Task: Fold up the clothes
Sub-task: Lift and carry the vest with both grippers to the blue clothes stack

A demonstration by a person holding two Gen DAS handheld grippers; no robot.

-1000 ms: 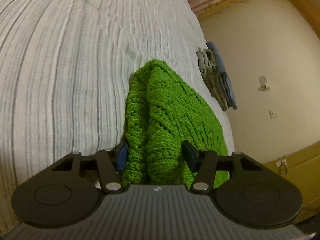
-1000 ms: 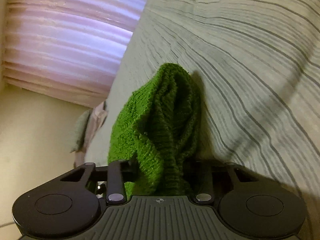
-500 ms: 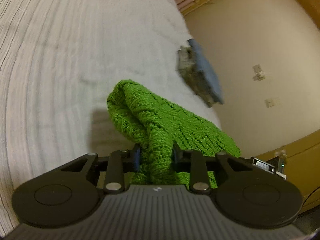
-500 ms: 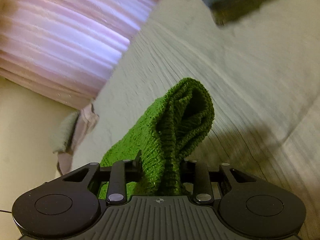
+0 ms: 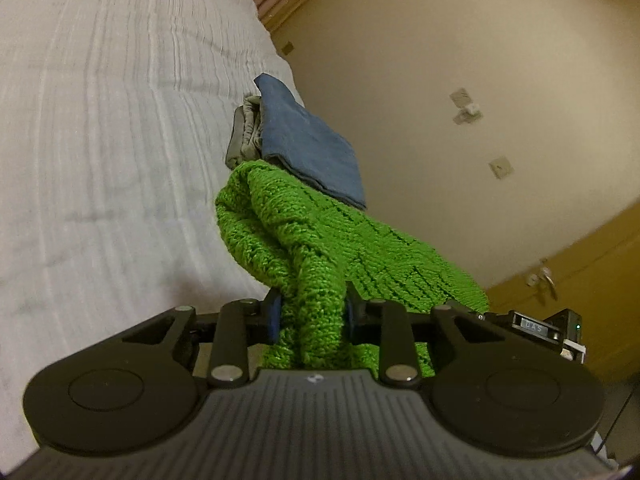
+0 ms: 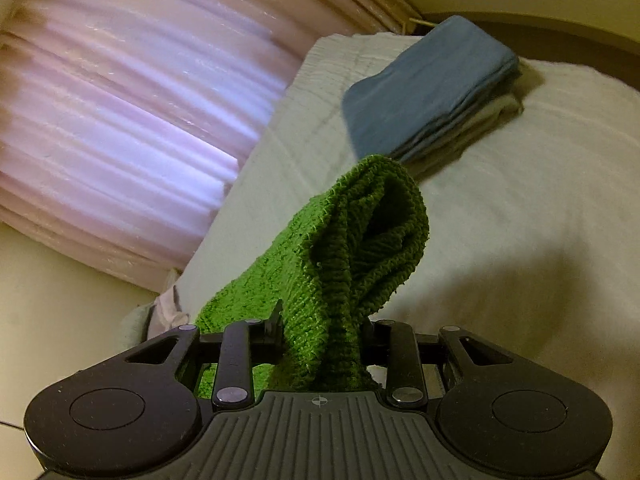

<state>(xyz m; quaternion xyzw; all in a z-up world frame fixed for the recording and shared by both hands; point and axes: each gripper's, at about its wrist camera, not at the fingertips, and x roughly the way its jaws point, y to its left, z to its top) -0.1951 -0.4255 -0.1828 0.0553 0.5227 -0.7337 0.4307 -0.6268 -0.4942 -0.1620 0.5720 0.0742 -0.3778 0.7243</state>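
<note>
Knitwear (image 5: pixel 320 240), bright green, hangs bunched above the bed (image 5: pixel 100 140), off its surface, near the edge. Left claw (image 5: pixel 310 316) is clenched on one bunch of it; right claw (image 6: pixel 322 332) is clenched on another. Folded clothes (image 6: pixel 424 92), blue on top of grey, lie stacked at the bed's corner.

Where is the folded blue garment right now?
The folded blue garment tops a small stack with grey clothes near the bed's far corner, just beyond the green knit in both wrist views.
</note>
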